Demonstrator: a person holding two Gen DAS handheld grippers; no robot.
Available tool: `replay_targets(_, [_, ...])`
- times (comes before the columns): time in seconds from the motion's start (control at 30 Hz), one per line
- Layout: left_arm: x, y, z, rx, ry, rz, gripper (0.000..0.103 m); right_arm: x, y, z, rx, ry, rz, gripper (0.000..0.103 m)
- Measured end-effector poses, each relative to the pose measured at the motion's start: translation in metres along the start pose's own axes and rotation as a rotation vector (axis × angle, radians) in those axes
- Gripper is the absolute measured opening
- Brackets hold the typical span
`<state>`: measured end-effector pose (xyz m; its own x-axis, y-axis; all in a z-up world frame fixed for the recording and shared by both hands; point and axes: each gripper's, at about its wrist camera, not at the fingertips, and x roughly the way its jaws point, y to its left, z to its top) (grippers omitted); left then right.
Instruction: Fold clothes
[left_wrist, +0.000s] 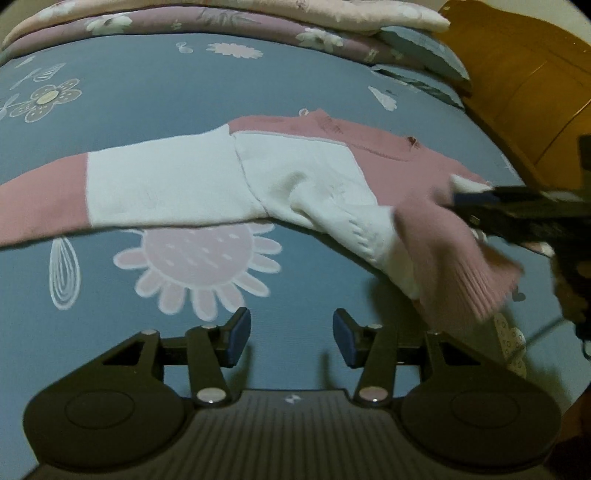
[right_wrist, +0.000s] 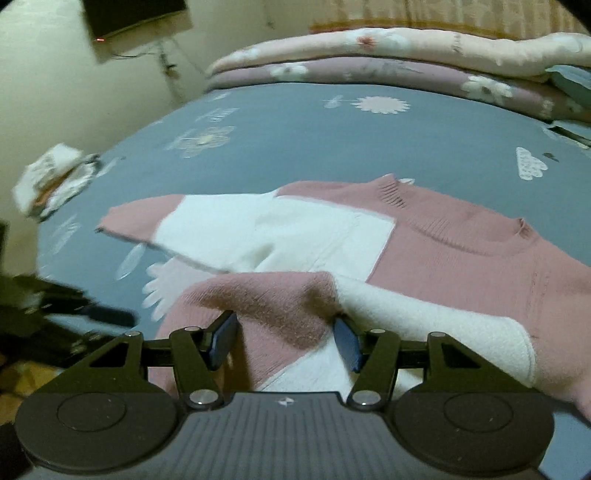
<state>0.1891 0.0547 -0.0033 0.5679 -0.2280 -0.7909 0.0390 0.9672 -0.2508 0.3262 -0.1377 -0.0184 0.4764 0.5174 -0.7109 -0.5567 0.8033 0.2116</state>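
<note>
A bed (left_wrist: 155, 96) fills both views, covered by a smooth blue-grey sheet printed with pale pink and white flowers; folded quilts (left_wrist: 229, 18), one mauve and one cream, both floral, lie stacked along the top of each frame. In the left wrist view a wooden headboard (left_wrist: 524, 85), orange-brown and panelled, occupies the upper right. In the right wrist view a cream wall (right_wrist: 55, 92) rises at upper left, with a dark box (right_wrist: 133, 14) mounted on it, and a blurred white bundle (right_wrist: 51, 181) sits at the bed's left edge. The sweater (left_wrist: 207, 177), a soft knit in pink and white blocks with ribbed cuffs and collar, lies flat across the middle of the sheet, one sleeve stretched toward the left of the frame. The left gripper (left_wrist: 291, 341), lower centre, stands part open over bare sheet, nothing between its blue pads. The right gripper (right_wrist: 285, 339) is part open too, a raised fold of pink sleeve lying between its jaws; whether the pads press on the cloth cannot be told. In the left wrist view the right gripper enters from the right edge, its tip at the lifted, blurred pink cuff.
</note>
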Motion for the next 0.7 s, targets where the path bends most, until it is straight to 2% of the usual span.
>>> replay_targets(0.17, [-0.001,0.036,0.006,0.007,-0.006,-0.052,0.05,0.044,-0.002,0.026,0.048,0.041,-0.137,0.063])
replay_targets(0.27, [-0.001,0.053,0.009,0.013,-0.007,-0.079,0.05,0.047,-0.004,0.037,0.097,0.029,-0.176,0.063])
replay_targets(0.4, [0.003,0.066,0.012,0.026,-0.006,-0.119,0.051,0.013,0.001,0.043,0.152,-0.044,-0.197,0.064])
replay_targets(0.5, [0.008,0.068,0.018,0.05,-0.002,-0.16,0.051,-0.022,0.01,0.035,0.18,-0.087,-0.23,0.066])
replay_targets(0.7, [0.023,0.043,0.039,0.148,0.021,-0.28,0.052,-0.078,0.03,-0.008,0.303,-0.094,-0.296,0.069])
